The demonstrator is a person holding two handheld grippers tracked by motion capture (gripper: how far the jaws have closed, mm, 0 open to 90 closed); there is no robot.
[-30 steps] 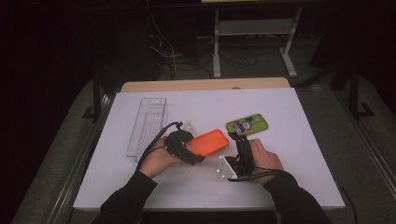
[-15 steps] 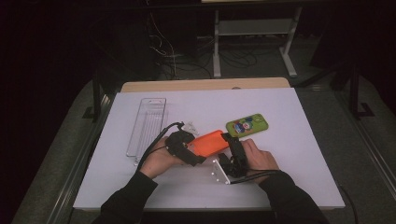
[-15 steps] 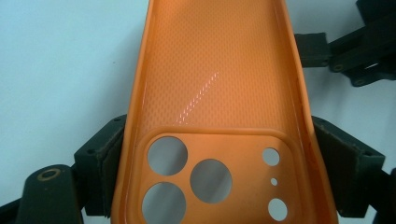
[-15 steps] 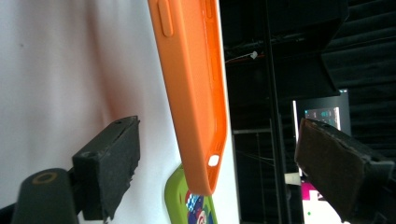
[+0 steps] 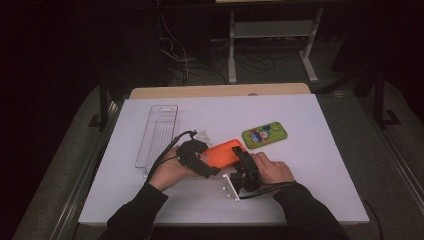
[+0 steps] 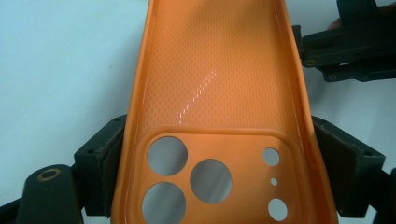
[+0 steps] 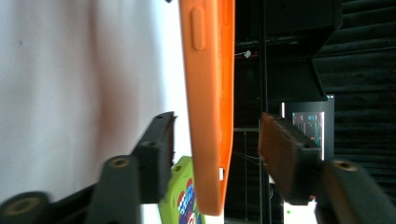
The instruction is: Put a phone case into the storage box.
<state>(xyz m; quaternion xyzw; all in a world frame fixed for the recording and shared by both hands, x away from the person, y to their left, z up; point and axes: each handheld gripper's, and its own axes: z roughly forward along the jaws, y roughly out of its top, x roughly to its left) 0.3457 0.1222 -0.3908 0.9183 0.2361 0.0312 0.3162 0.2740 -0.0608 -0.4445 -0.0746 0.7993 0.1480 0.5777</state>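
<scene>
An orange phone case [image 5: 226, 152] is held just above the white table, near its middle. My left gripper [image 5: 202, 161] is shut on the case's camera-cutout end; in the left gripper view the case [image 6: 219, 88] lies inside-up, with a black pad [image 6: 106, 154] pressed on each long edge. My right gripper [image 5: 242, 161] is at the case's other end, turned on its side. In the right gripper view the case's edge [image 7: 210, 93] stands between my open right gripper [image 7: 219, 154] jaws, with a gap on both sides. Farther off, the left gripper view catches the right gripper [image 6: 345, 44].
A green phone case with a cartoon print [image 5: 265, 134] lies to the right behind the hands, and it is also in the right gripper view [image 7: 183, 198]. A clear plastic tray [image 5: 158, 134] sits at the left. A small white piece [image 5: 204, 135] lies beside it.
My right gripper has moved left toward the orange case, and its jaws now stand around the case's end. The left gripper keeps its hold, hardly moving.
</scene>
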